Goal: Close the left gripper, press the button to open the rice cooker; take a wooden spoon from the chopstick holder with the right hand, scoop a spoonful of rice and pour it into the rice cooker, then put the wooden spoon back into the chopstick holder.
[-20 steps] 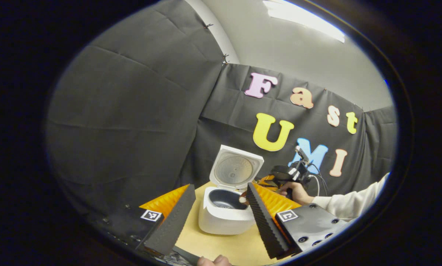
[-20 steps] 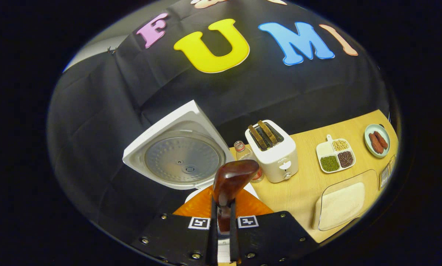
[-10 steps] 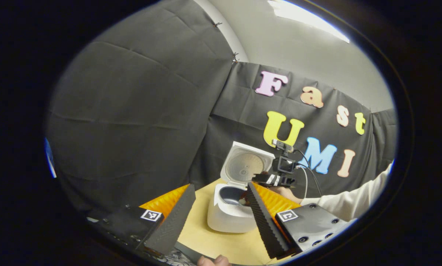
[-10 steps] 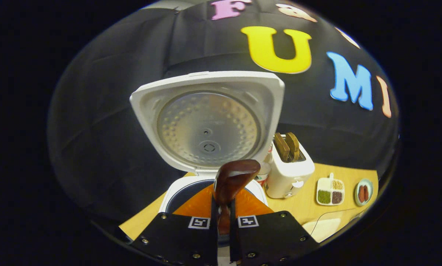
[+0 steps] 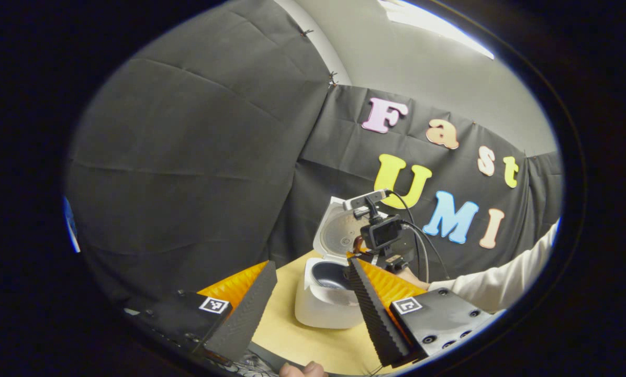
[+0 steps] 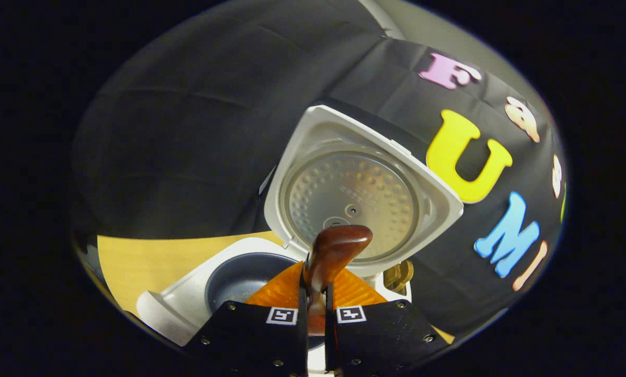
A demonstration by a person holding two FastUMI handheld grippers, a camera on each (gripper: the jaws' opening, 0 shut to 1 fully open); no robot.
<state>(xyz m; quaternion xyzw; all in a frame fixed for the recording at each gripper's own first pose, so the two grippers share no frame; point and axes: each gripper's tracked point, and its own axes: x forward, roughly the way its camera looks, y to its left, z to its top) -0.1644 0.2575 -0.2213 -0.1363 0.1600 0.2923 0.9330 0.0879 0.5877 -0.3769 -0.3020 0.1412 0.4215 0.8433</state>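
Note:
The white rice cooker stands on the wooden table with its lid raised. My left gripper hangs in front of it, open, with nothing between its fingers. My right gripper is shut on the handle of a dark wooden spoon, whose bowl sticks out above the cooker's rim, beside the dark inner pot and in front of the lid's metal inner plate. The right gripper view is rolled to one side. In the left gripper view the right gripper hovers over the pot; the spoon's bowl is hidden there.
A hand in a white sleeve holds the right gripper. Part of a toaster peeks out behind the cooker. Bare tabletop lies to the cooker's left. Black cloth walls stand close behind.
My right gripper has rolled and swung left over the open pot, turning the spoon with it. The toaster and dishes have slid out of its view. My left gripper has hardly moved.

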